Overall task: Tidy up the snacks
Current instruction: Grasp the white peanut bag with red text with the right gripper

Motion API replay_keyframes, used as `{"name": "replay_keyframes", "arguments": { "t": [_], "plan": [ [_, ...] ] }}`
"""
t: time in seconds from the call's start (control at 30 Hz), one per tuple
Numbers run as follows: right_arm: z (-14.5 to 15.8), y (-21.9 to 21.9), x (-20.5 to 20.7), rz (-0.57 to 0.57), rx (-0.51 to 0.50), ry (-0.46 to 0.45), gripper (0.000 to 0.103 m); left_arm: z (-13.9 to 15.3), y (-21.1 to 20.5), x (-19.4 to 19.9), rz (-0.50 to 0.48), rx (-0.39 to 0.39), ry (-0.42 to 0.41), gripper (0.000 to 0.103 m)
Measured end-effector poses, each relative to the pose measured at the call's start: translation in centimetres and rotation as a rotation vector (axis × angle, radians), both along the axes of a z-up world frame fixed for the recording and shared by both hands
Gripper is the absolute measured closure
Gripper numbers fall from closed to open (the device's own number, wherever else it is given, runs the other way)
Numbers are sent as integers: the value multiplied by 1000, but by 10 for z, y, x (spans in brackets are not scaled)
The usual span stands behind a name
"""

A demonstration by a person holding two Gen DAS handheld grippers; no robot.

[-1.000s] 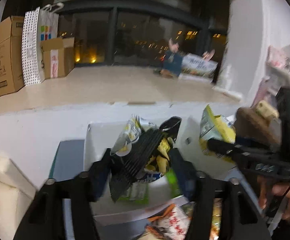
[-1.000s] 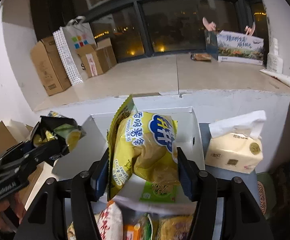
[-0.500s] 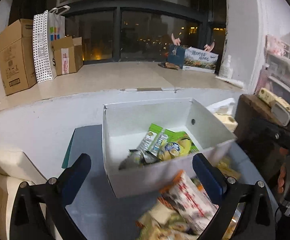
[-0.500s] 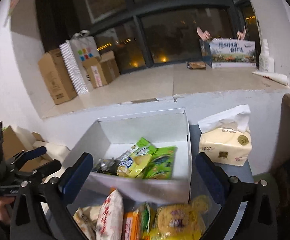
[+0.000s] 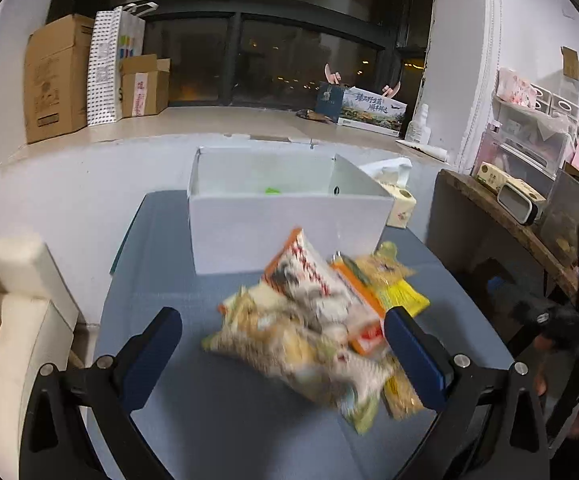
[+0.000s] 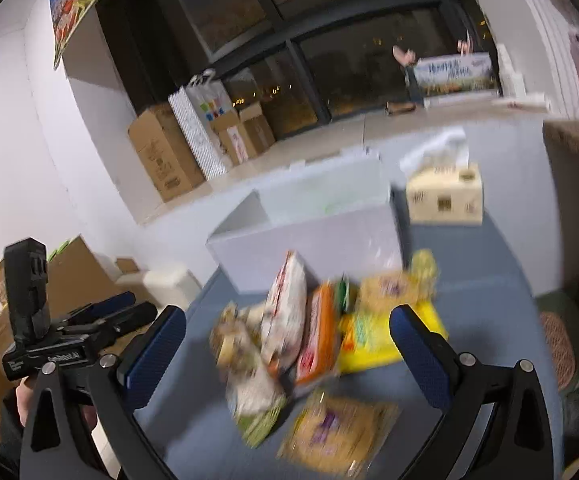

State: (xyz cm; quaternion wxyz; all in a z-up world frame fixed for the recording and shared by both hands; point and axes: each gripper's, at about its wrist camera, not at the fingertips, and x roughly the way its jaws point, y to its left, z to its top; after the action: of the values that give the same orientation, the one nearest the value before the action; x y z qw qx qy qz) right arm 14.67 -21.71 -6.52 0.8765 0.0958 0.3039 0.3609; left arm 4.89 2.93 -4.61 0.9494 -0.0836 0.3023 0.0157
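A white open box (image 5: 289, 228) (image 6: 309, 236) stands at the far side of a blue-grey table (image 5: 217, 420) (image 6: 489, 300); only a speck of green shows inside it. In front of it lies a blurred pile of snack bags (image 5: 313, 328) (image 6: 301, 340), among them a white-and-red bag (image 5: 309, 276) (image 6: 285, 308), an orange pack (image 6: 317, 340) and a yellow pack (image 6: 373, 340). My left gripper (image 5: 281, 352) is open over the near side of the pile, nothing pressed between its blue pads. My right gripper (image 6: 285, 352) is open too, above the pile. The left gripper (image 6: 101, 316) also appears at the left of the right wrist view.
A tissue box (image 6: 445, 192) (image 5: 399, 204) stands right of the white box. Cardboard boxes (image 5: 55, 76) and a paper bag (image 5: 109, 64) sit on the window ledge. A dark wooden side table (image 5: 501, 216) with clutter is at the right, a cream seat (image 5: 13, 312) at the left.
Both grippers let go of their snack bags into the white box, opened wide, and pulled back toward me. The box now looks farther off and the pile lies between the jaws.
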Motion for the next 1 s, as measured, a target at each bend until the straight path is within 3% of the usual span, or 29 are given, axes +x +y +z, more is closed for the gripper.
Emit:
{"name": "replay_keyframes", "arguments": {
  "t": [0.33, 0.5, 0.7, 0.83, 0.93, 0.97, 1.0],
  "plan": [
    [-24, 43, 1, 90, -123, 61, 0, -21, -11, -33, 10, 14, 24, 0],
    [-36, 86, 31, 123, -231, 92, 0, -30, 2, -34, 48, -52, 38, 0],
    [-47, 130, 85, 167, -205, 206, 0, -39, 14, -36, 81, -79, 56, 0],
    [-63, 152, 112, 161, -293, 264, 0, -44, 19, -33, 85, -99, 66, 0],
    [-72, 161, 121, 186, -305, 278, 1, -49, 19, -29, 88, -102, 81, 0],
    [-73, 163, 121, 193, -316, 272, 16, -50, 18, -28, 88, -104, 85, 0],
    [-76, 167, 121, 202, -346, 285, 47, -52, 18, -27, 88, -106, 92, 0]
  ]
}}
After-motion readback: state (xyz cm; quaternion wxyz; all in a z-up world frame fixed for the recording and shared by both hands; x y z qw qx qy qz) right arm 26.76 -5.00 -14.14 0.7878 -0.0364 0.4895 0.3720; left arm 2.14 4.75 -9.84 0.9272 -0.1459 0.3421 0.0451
